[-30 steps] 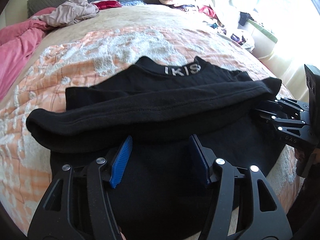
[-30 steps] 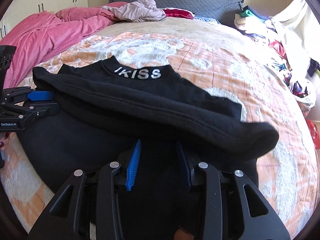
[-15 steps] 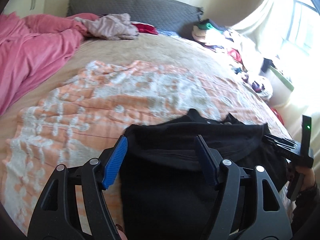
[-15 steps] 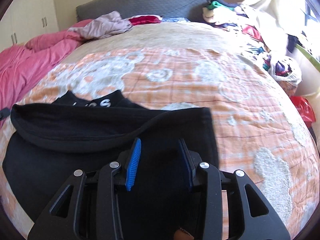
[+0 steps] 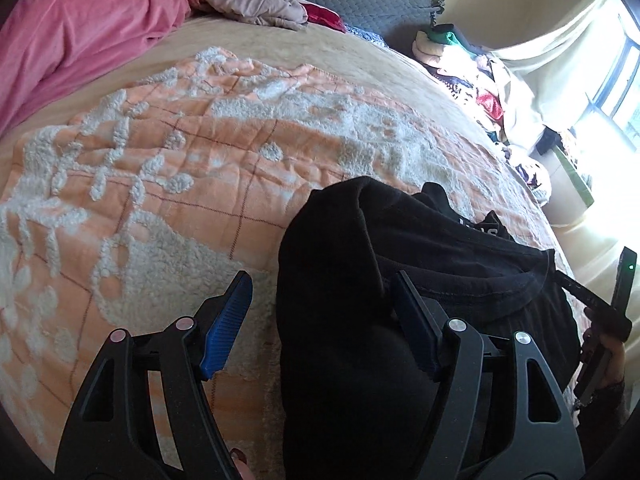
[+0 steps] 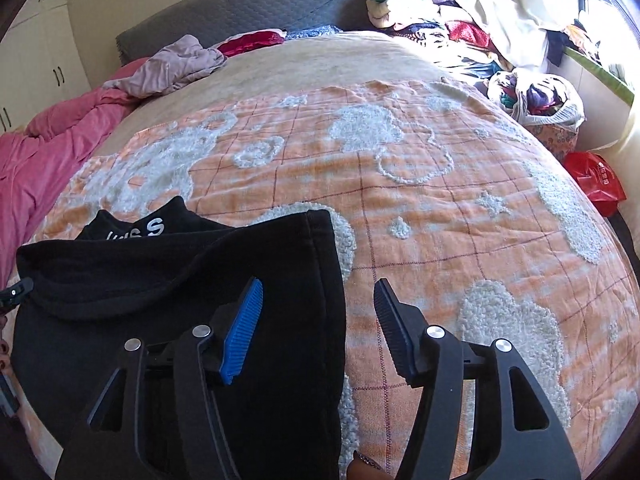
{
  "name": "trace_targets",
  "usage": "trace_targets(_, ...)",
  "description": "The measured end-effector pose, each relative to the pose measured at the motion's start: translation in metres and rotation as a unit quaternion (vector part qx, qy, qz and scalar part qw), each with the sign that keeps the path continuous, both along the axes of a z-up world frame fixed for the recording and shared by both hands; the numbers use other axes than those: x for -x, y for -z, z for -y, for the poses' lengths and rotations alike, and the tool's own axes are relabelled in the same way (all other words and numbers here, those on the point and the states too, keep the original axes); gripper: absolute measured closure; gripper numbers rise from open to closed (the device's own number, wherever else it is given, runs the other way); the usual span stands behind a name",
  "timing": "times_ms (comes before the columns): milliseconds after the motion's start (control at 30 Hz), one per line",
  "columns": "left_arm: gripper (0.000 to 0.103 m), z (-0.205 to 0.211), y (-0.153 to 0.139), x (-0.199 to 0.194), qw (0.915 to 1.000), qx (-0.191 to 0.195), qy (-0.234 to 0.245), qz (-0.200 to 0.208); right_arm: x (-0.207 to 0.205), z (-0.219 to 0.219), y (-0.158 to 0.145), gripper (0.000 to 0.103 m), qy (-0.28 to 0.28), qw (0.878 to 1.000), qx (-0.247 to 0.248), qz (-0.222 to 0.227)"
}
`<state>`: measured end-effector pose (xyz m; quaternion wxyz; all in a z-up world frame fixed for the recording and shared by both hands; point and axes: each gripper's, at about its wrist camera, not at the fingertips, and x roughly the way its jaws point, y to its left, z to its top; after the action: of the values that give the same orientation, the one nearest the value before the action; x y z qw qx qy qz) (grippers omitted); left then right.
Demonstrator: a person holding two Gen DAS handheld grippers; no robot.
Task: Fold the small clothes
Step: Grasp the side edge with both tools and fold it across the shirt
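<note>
Garment: black, thick knit, lying on near part of orange-and-white blanket, top layer doubled over lower body. White lettering on collar band, partly hidden by fold; only a final "S" readable (rest too crumpled to tell). Same band barely visible in left view, unreadable there.

Left gripper straddling garment's left folded edge: right pad over black cloth, left pad above bare blanket, jaws fairly wide, nothing pinched, no pad pressing. Jaws opened a little further within the last second, then steady. Right gripper mirrors this at the opposite, straight hemmed edge: left pad over cloth, right pad over blanket, edge passing between. Jaws just been opening, cloth edge between but not clamped. Likely reason for both placements: one gripper at each side edge, ready for next fold inward or to square up the sides.

Further out: pink duvet bunched at far left, mauve crumpled garment by grey headboard, unsorted clothes pile at far right, red bag with print too small to read.
</note>
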<state>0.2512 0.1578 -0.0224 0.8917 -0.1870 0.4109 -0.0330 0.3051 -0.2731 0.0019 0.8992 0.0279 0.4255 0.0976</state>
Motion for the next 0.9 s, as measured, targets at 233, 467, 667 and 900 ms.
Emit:
trace_targets(233, 0.039, -0.013, -0.020, 0.010, 0.9989, 0.033, -0.008, 0.032, -0.001, 0.000, 0.008, 0.047, -0.002, 1.000, -0.008, -0.009)
trace_targets(467, 0.039, -0.034, -0.019, 0.012, 0.9985, 0.025, -0.045, 0.021, -0.001, 0.002, 0.009, 0.047, 0.011, 1.000, -0.009, -0.005)
trace_targets(667, 0.040, -0.024, 0.008, -0.004, 0.9992, 0.034, -0.007, -0.022, -0.005, 0.009, 0.010, 0.047, 0.021, 0.999, -0.028, -0.006)
trace_targets(900, 0.097, -0.016, 0.006, -0.015, 0.9989, 0.046, 0.006, 0.008, -0.005, 0.006, 0.006, 0.093, 0.002, 0.998, -0.059, -0.001)
